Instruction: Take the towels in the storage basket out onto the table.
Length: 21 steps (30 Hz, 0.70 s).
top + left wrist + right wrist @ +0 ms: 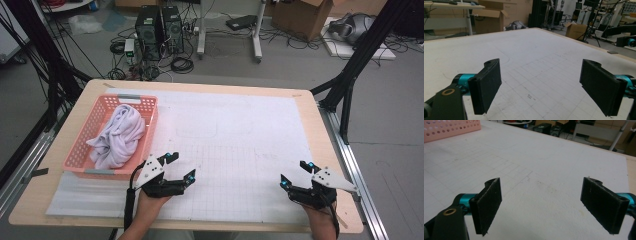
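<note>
Both the left gripper (181,167) and right gripper (295,173) are hovering spread wide and empty near the white gridded mat's (235,150) front edge, well apart, beside the pink perforated plastic basket (80,150).

Ahead of my left gripper (181,166) and my right gripper (295,174) the white mat (240,150) on the desk (320,120) lies bare between them and out to the far edge. The one obstacle is the pink basket (145,107) with its heaped white cloth (117,135), at the left, just beside my left gripper.
</note>
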{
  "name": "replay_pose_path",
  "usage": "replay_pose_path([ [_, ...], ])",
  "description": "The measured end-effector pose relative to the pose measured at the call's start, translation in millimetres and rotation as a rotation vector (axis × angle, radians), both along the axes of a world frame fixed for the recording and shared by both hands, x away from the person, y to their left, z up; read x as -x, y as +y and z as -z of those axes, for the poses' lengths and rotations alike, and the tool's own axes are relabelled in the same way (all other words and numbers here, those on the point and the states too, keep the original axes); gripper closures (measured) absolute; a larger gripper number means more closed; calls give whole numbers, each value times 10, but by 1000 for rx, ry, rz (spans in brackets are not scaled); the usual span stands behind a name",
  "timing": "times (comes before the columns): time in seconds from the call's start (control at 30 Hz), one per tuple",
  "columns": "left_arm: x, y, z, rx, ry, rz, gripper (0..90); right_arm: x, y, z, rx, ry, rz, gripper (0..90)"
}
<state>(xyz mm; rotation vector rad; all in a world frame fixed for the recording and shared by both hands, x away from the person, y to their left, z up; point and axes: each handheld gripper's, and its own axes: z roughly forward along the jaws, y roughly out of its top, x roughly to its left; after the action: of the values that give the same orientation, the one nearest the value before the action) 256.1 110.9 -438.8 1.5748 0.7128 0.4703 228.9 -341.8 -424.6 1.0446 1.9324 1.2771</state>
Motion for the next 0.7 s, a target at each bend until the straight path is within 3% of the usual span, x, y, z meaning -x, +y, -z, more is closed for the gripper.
replay_pose_path([
  [0.43,-47,8,22,-6,12,3,175,-41,-91,63,-41,57,-10,170],
  [0.53,-32,16,13,-13,8,-4,178,-29,-92,65,-40,89,-7,187],
  [0.7,-7,6,-16,-30,-3,-6,173,-13,-85,50,-22,55,-14,184],
])
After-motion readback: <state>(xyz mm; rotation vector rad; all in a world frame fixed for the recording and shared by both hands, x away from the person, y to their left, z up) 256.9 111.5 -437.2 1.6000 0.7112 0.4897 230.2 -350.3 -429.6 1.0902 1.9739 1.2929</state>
